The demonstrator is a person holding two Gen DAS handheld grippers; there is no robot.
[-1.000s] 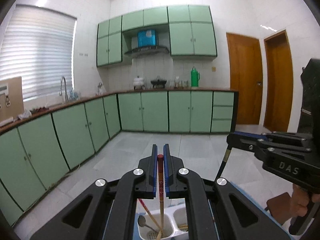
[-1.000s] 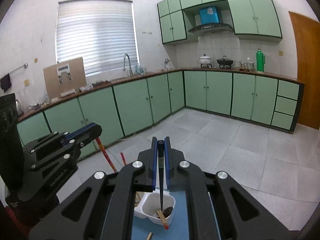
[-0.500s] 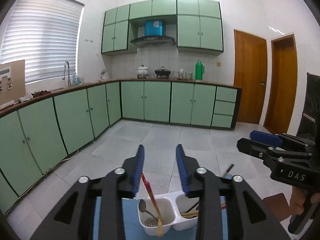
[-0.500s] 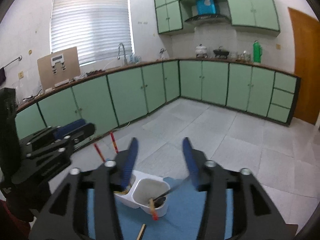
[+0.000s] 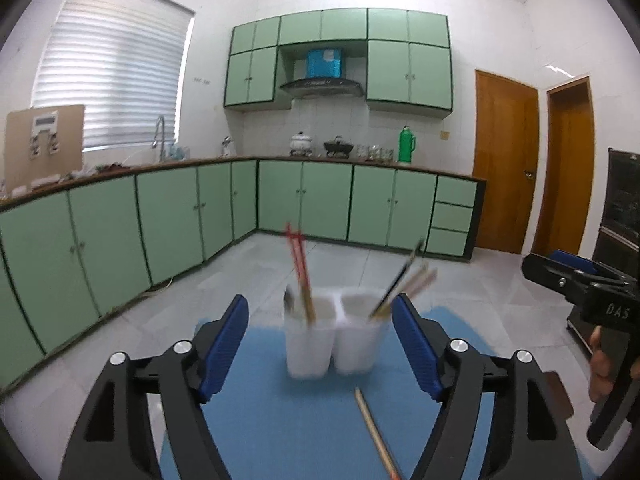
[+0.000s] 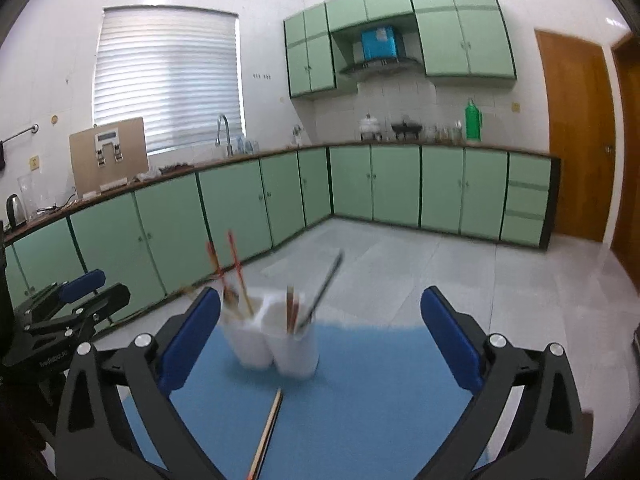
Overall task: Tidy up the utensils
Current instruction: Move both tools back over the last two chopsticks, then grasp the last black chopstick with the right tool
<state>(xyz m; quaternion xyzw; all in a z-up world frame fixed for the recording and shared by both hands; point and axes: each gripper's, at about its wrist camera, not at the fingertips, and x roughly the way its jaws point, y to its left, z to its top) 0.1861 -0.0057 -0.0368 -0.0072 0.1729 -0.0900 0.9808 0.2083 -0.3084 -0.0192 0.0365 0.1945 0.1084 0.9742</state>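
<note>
Now dropped into the white two-cup holder (image 5: 336,336), red chopsticks (image 5: 298,270) and dark utensil (image 5: 400,280); both grippers (image 5: 320,336) (image 6: 320,336) opening, empty, leaving one chopstick (image 5: 374,428) mid blue mat (image 5: 280,420).

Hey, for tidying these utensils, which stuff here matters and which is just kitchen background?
Belongs to the job:
- white holder
- red chopsticks in it
- loose chopstick on the blue mat
- left gripper and right gripper, jaws opening, nothing between them

Just lying about:
- green flask
- pots
- tap
- kettle
</note>
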